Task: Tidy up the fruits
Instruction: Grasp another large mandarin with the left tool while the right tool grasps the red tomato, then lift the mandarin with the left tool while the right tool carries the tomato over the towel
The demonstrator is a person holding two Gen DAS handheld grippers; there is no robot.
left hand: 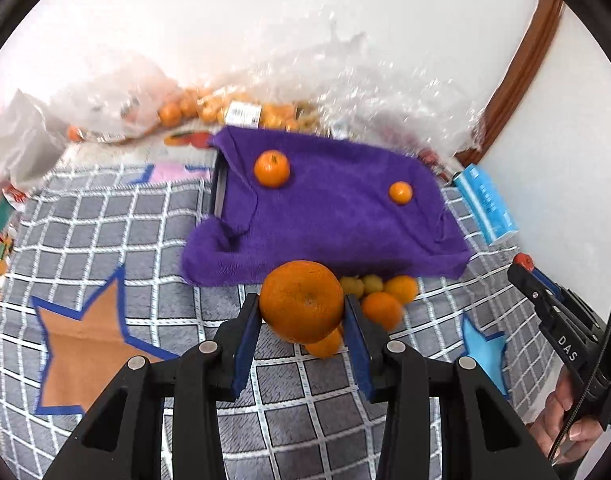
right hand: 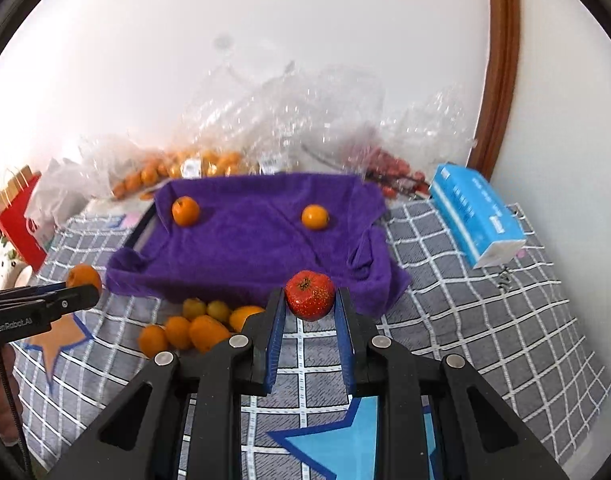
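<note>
My left gripper point(left hand: 302, 309) is shut on a large orange point(left hand: 297, 284), held above the checked mat. My right gripper point(right hand: 310, 297) is shut on a red speckled fruit point(right hand: 309, 292). Beyond both lies a purple towel point(left hand: 345, 220) point(right hand: 257, 248) draped over a tray. Two small oranges point(left hand: 271, 168) point(left hand: 400, 193) rest on it, apart from each other. A pile of small orange and yellow-green fruits point(right hand: 193, 328) point(left hand: 381, 300) sits on the mat at the towel's near edge. The right wrist view shows the left gripper's tip point(right hand: 85, 292) with its orange at the far left.
Clear plastic bags point(right hand: 265, 120) with oranges and red fruits line the white wall behind the towel. A blue tissue pack point(right hand: 473, 216) lies to the right near a brown door frame point(right hand: 501, 80). A red paper bag point(right hand: 17, 216) stands far left. The grey mat point(right hand: 485, 320) has star patches.
</note>
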